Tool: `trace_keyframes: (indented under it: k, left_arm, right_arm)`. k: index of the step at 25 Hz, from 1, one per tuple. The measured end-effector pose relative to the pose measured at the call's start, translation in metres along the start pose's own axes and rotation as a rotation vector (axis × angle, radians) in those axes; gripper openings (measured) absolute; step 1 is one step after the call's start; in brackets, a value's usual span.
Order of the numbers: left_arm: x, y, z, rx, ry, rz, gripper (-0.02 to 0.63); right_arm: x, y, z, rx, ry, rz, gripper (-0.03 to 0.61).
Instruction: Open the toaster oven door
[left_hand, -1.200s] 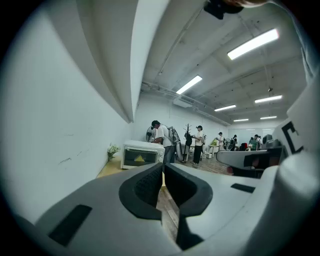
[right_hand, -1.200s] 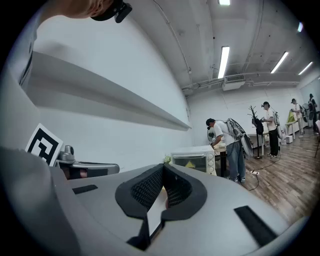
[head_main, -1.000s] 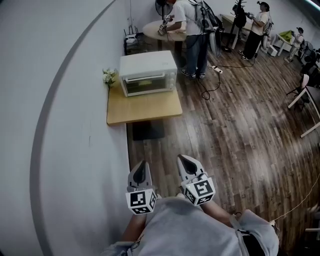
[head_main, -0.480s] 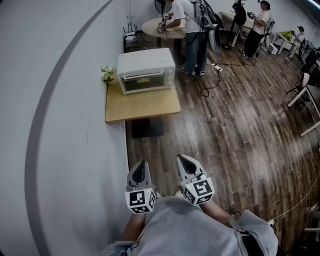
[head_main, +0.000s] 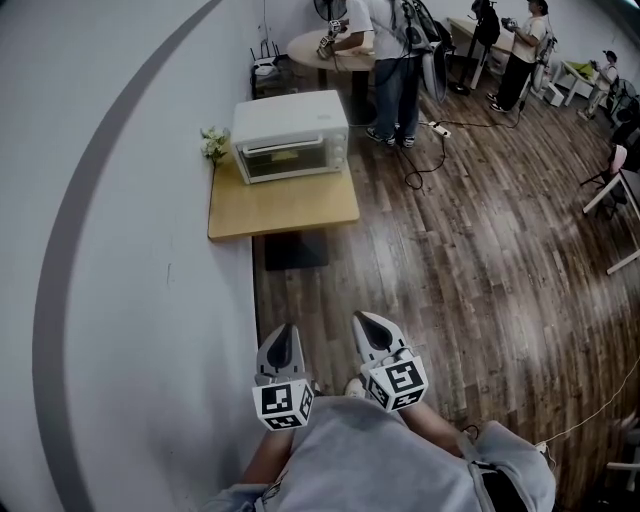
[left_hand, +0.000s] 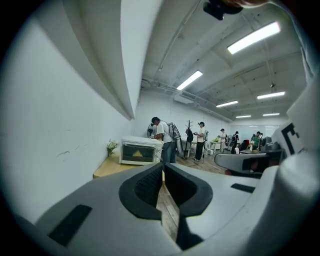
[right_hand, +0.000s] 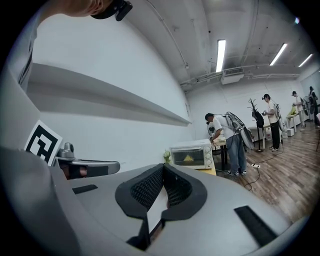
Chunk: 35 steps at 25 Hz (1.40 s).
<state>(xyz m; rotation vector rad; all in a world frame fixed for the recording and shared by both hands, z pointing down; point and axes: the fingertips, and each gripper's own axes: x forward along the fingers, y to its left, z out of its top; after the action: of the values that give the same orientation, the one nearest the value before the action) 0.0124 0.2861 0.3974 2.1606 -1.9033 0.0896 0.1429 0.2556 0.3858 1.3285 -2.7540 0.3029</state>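
A white toaster oven (head_main: 291, 136) with its glass door closed stands at the back of a small wooden table (head_main: 285, 210) against the left wall, far ahead of me. It also shows in the left gripper view as the toaster oven (left_hand: 140, 150) and in the right gripper view as the toaster oven (right_hand: 191, 154). My left gripper (head_main: 279, 342) and right gripper (head_main: 373, 326) are held close to my body, side by side, both shut and empty. The left gripper (left_hand: 163, 171) and the right gripper (right_hand: 163, 171) both point toward the oven.
A small white flower bunch (head_main: 214, 146) sits left of the oven. Several people (head_main: 392, 50) stand behind the table near a round table (head_main: 322, 46). A cable and power strip (head_main: 437, 128) lie on the wood floor (head_main: 450, 260). The white wall (head_main: 120, 250) runs along my left.
The oven and table have shifted slightly up and left in the head view as I move. Both grippers stay in the same place, shut.
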Motion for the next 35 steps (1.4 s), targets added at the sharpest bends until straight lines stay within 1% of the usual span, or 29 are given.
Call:
trace_keyframes:
  k: [5, 12, 18, 24, 28, 35]
  left_arm:
    - [0.004, -0.007, -0.011, 0.001, 0.028, 0.005, 0.014]
    - [0.023, 0.006, -0.005, 0.000, 0.036, 0.010, 0.014]
    - [0.059, 0.038, 0.004, -0.003, 0.036, -0.006, 0.014]
    - [0.101, 0.070, 0.026, 0.011, 0.007, -0.041, 0.014]
    - [0.119, 0.088, 0.038, 0.013, -0.003, -0.061, 0.014]
    - [0.142, 0.111, 0.036, 0.012, 0.024, -0.078, 0.014]
  right_arm:
    - [0.002, -0.010, -0.009, 0.014, 0.021, 0.003, -0.002]
    - [0.026, -0.017, -0.007, 0.021, 0.030, 0.001, -0.002]
    - [0.070, -0.025, 0.003, 0.006, 0.022, -0.030, -0.002]
    - [0.116, -0.029, 0.018, -0.008, 0.002, -0.070, -0.002]
    - [0.137, -0.028, 0.025, -0.010, -0.008, -0.096, -0.002]
    - [0.159, -0.031, 0.024, -0.010, 0.001, -0.132, -0.002]
